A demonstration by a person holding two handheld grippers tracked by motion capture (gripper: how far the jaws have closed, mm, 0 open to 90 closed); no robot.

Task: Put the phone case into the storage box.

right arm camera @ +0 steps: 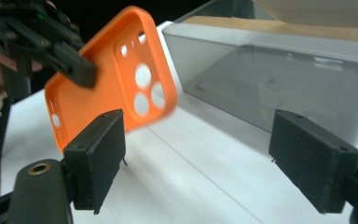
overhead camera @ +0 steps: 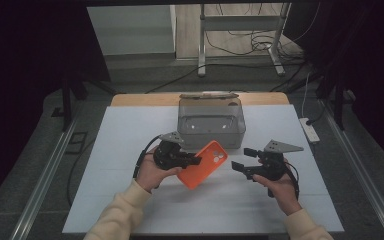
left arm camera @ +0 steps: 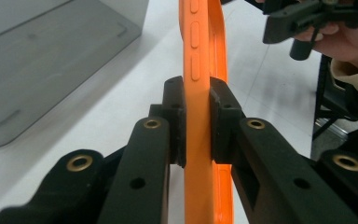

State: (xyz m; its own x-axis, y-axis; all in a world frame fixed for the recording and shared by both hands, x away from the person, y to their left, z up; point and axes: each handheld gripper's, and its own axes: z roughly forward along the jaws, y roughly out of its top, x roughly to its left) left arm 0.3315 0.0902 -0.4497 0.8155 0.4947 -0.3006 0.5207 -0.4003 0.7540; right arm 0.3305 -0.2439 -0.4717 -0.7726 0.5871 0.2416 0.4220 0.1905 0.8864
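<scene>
White table, clear plastic box beyond my jaws; left gripper clamps the smooth orange phone case, right gripper spread wide, holding nothing.

Cream sleeves; black hand-held grippers with brass screws, grey plates.

The left gripper holds an orange plastic phone case by its edge, lifted above the white table sheet, just in front of a grey see-through plastic box. The right gripper, jaws apart w/ nothing between, is near the case, not touching.
</scene>
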